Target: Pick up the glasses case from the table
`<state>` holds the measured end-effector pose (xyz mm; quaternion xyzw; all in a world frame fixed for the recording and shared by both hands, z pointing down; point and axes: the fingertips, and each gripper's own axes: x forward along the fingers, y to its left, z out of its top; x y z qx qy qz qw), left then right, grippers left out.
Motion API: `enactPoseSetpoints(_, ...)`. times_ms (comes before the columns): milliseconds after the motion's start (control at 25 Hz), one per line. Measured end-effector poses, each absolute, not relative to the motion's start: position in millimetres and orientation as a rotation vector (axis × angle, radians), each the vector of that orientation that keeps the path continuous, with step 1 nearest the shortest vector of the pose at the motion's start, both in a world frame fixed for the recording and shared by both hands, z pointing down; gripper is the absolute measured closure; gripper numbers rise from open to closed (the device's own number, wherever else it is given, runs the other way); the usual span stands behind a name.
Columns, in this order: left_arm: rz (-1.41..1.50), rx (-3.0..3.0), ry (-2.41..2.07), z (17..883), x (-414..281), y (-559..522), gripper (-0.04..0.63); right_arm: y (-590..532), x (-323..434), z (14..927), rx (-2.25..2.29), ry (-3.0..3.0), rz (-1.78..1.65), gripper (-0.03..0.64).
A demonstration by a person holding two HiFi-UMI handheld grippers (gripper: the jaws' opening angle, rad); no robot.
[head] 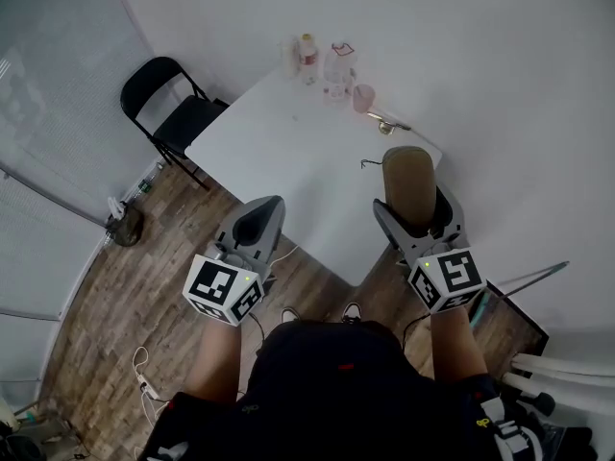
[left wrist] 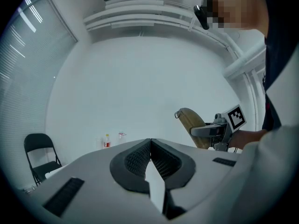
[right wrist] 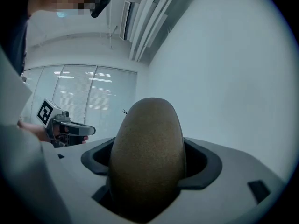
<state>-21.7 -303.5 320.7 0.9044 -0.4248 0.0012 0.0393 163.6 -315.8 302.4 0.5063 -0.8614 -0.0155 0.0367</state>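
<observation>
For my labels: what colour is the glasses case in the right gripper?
The glasses case is tan-brown, finely speckled; clearest in the right gripper view.

Bottles [head: 307, 58] and cup [head: 363, 97] line the table's [head: 288, 152] far edge; near half lies open.

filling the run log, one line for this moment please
right gripper: shut on glasses case | left gripper: shut, empty | state: held off table

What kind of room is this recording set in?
Probably a sparse office or meeting room: a white table against white walls, a black folding chair beside it, and blinds along one side.
</observation>
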Motion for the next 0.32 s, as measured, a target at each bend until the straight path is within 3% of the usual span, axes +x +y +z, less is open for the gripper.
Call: enactPoseSetpoints(320,0.016,2.773,-1.289,322.7,-14.6,-304.4,0.575,-313.4,165.1,301.4,1.535,-2.643,-0.061,0.206)
